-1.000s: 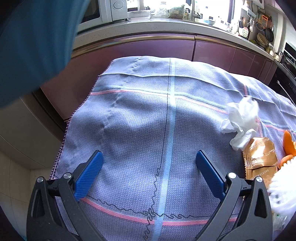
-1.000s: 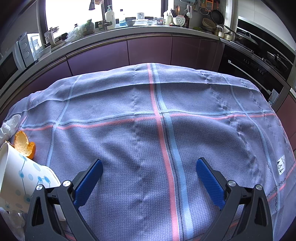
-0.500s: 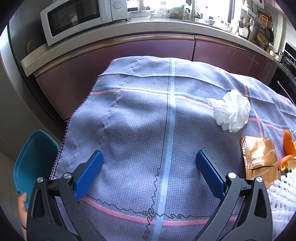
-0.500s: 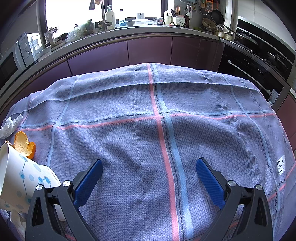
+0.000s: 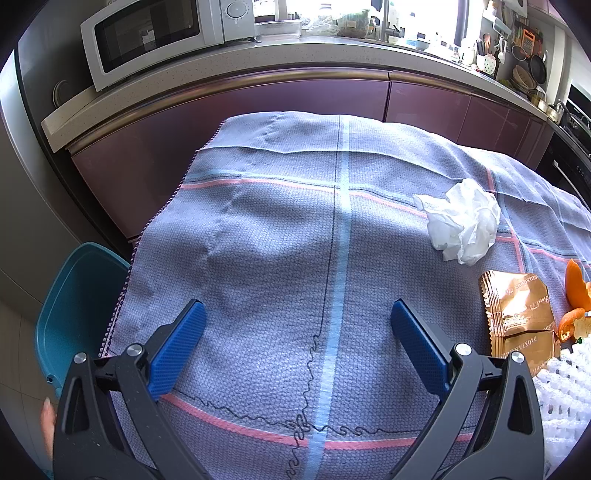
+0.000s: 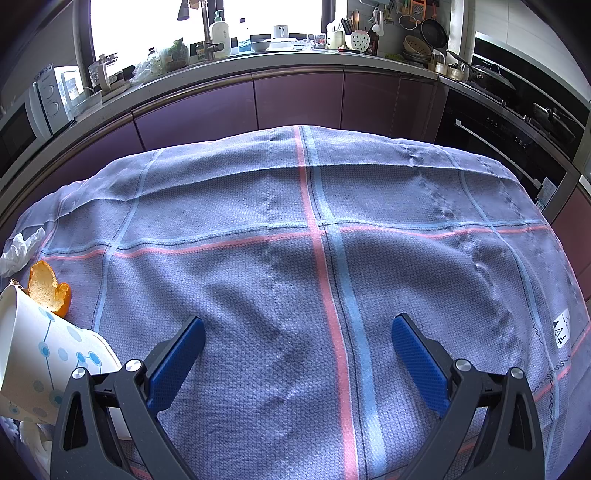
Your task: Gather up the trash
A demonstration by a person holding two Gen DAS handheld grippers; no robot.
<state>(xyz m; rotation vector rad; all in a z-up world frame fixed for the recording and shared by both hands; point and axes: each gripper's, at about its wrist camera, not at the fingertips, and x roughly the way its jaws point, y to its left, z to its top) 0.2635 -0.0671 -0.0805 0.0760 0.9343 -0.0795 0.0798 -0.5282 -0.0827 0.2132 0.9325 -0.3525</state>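
Note:
A crumpled white tissue [image 5: 463, 221] lies on the grey-blue checked cloth [image 5: 277, 240], right of my left gripper [image 5: 297, 314], which is open and empty. A gold snack wrapper [image 5: 517, 314], orange peel [image 5: 574, 286] and white foam netting [image 5: 561, 391] sit at the right edge. A teal bin [image 5: 74, 295] stands on the floor at the table's left edge. My right gripper [image 6: 297, 328] is open over bare cloth [image 6: 406, 258]. To its left lie a tipped paper cup [image 6: 48, 358], orange peel [image 6: 46, 284] and the tissue [image 6: 20, 249].
Purple kitchen cabinets and a counter curve behind the table, with a microwave [image 5: 155, 35] at the left and an oven [image 6: 509, 144] at the right. A hand [image 5: 48, 421] shows at the lower left by the bin.
The teal bin dropped from high in the left wrist view to the floor beside the table. The tissue shifted left and settled on the cloth. Both grippers stayed still.

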